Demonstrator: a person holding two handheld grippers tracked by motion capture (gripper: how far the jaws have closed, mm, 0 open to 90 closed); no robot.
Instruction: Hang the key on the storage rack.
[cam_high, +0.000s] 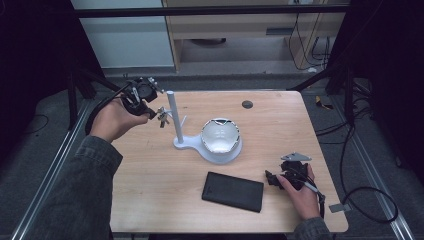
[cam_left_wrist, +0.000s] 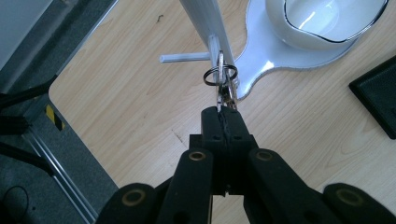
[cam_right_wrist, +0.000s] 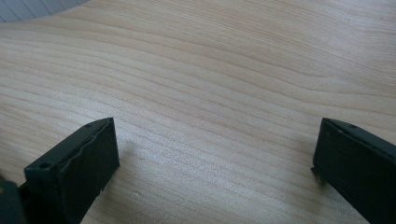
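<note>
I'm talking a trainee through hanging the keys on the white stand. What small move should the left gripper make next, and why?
Probably ease the left gripper a little further toward the white stand, so the key ring slides fully along the peg. The jaws are clamped on the keys and the ring sits right at the short pegs beside the post, though whether it is already threaded is hard to tell.

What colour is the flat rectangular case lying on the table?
Black flat rectangular case; clearest in the high view.

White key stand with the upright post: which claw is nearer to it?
Left. The left claw holds a metal key ring right against the white key stand; the right claw rests on the light wooden table beyond a black wallet.
</note>
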